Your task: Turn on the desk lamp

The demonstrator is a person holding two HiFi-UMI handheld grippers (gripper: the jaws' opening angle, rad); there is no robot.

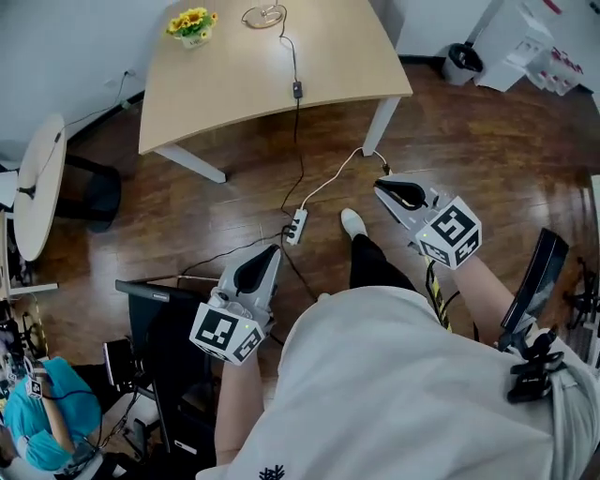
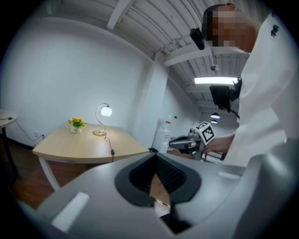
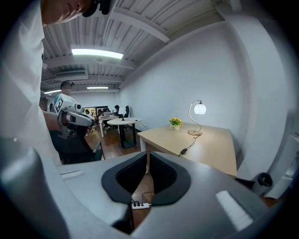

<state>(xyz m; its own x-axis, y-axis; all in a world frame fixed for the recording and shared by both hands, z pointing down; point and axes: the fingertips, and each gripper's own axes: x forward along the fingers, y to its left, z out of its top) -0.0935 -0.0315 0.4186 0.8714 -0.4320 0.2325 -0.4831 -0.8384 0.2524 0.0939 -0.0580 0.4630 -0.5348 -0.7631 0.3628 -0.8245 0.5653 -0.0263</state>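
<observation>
Lamp glowing on the far table, your grippers well back from it.
A small pot [image 1: 192, 33] holding yellow flowers sits near the desk lamp [image 1: 265, 14] at the table [image 1: 262, 89] far edge. Your left gripper [image 1: 270, 255] and right gripper [image 1: 384, 186] hover over the floor, jaws pressed together, both empty.

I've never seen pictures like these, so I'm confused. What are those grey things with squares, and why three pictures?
A person holds two grabbing tools with marker cubes: the left gripper and the right gripper. The head view comes from a camera on the person's head, looking down. The two gripper views come from small cameras riding on each tool. Both grippers are shut and hold nothing. On the desk stand a lamp, its ball glowing, and a pot of yellow flowers. A power strip lies on the floor.
</observation>
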